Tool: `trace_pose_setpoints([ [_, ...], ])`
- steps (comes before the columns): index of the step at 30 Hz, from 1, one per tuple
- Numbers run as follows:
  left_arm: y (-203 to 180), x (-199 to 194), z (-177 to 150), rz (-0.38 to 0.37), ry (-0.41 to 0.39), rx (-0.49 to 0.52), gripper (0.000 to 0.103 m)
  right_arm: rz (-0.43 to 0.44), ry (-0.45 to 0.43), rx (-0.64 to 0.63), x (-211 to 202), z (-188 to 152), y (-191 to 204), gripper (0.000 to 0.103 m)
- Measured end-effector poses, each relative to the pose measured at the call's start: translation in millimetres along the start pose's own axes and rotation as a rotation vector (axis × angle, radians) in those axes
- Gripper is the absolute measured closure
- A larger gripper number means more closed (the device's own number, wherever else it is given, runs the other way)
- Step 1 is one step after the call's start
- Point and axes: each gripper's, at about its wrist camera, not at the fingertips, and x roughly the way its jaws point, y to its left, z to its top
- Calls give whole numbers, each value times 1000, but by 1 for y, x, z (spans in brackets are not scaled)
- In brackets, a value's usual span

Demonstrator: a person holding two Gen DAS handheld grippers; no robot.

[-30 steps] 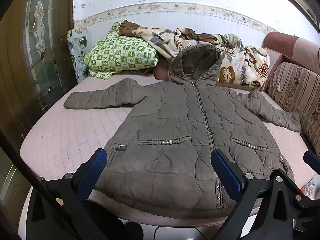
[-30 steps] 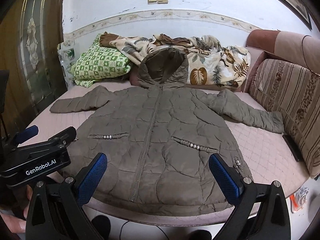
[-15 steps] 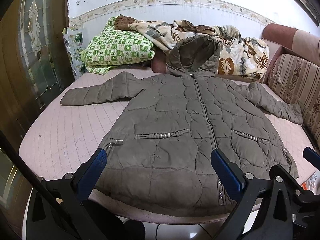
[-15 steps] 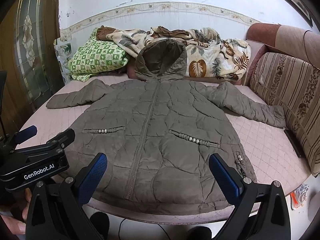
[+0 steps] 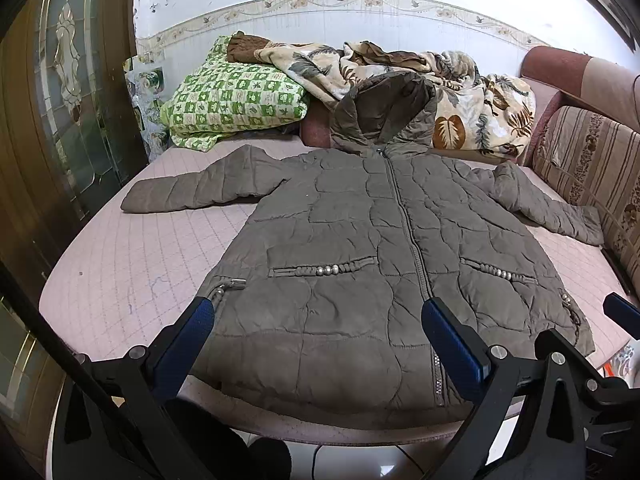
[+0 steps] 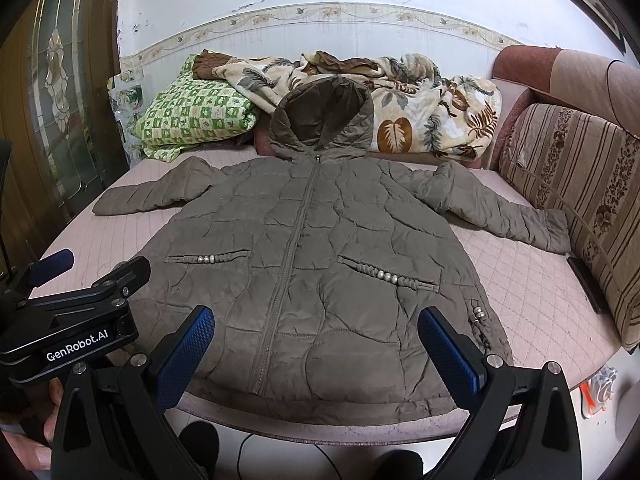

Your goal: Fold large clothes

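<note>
A large olive-grey quilted hooded jacket [image 5: 360, 248] lies flat, zipped, front up, on a pink quilted bed [image 5: 132, 264]. Its sleeves spread out left and right, the hood points to the far wall. It also shows in the right wrist view [image 6: 320, 248]. My left gripper [image 5: 318, 334] is open and empty, hovering over the jacket's hem at its left half. My right gripper [image 6: 316, 340] is open and empty, over the hem near the zipper. The left gripper's body [image 6: 68, 320] shows at the left of the right wrist view.
A green checked pillow [image 5: 236, 100] and a leaf-print blanket [image 5: 460, 96] lie at the bed's head. A striped sofa back [image 6: 580, 184] runs along the right side. A wooden glass-panelled door [image 5: 68, 92] stands at the left. A dark flat object [image 6: 588, 284] lies at the right bed edge.
Both grippers have moved a little forward and tilted down toward the jacket's hem; the jacket sits lower and larger in view. Both stay open. The jacket has not moved.
</note>
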Motion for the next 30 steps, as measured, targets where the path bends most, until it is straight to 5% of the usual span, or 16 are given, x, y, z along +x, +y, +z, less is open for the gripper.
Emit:
trace_pose_setpoints([
  [20, -9, -35, 1, -23, -57, 57, 0, 31, -30, 62, -27, -5, -20, 0],
  [27, -18, -3, 31, -44, -76, 97, 0, 54, 21, 199, -14, 6, -77, 0],
  [30, -27, 26, 48, -34, -64, 124, 0, -13, 15, 272, -6, 12, -119, 0],
])
